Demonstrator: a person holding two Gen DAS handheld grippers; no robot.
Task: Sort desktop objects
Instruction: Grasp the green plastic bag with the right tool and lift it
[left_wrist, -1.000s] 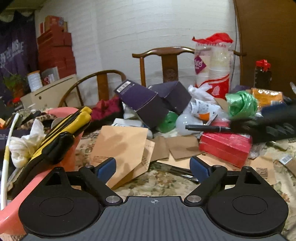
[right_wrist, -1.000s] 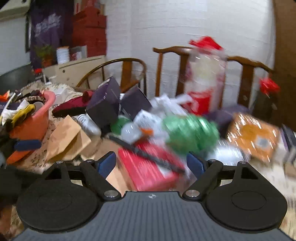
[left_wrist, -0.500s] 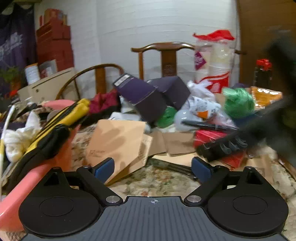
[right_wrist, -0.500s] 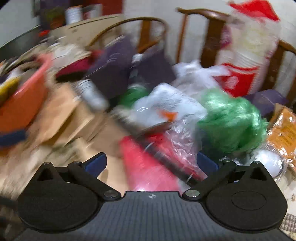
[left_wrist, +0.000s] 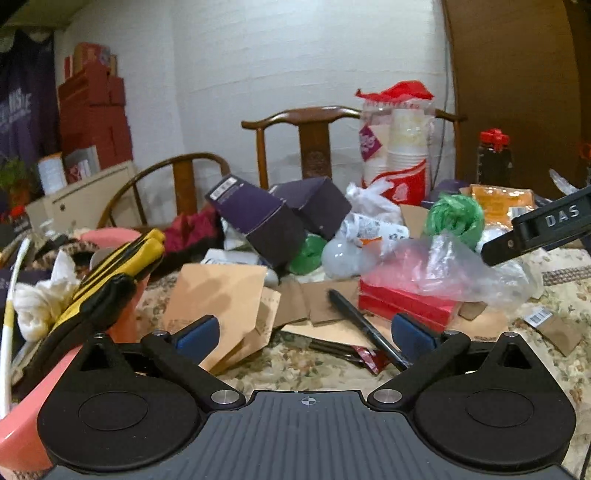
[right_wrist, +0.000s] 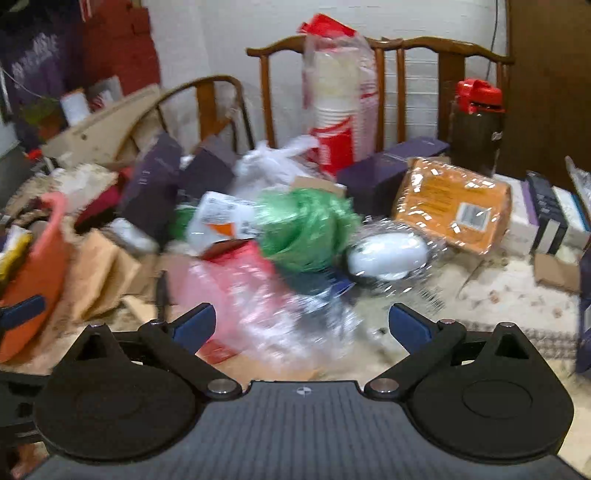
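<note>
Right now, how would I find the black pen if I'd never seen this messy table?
Start at the tall bag of paper cups with the red top, by the chair. Come down toward the camera to the flat red box under crinkly clear plastic. Lying slanted just left of that box, on brown cardboard, is the black pen: the only long, thin, dark stick there.

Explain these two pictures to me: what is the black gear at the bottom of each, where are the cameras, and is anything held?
A person holds a two-finger gripper in each hand, with a camera on each looking forward. One view shows the left gripper, the other the right gripper. The blue pads stand wide apart on both, so both are open and empty. On the patterned tablecloth lie a black pen, a red box under a clear plastic bag, brown envelopes, purple boxes and green string. A pink basin sits at the left.
</note>
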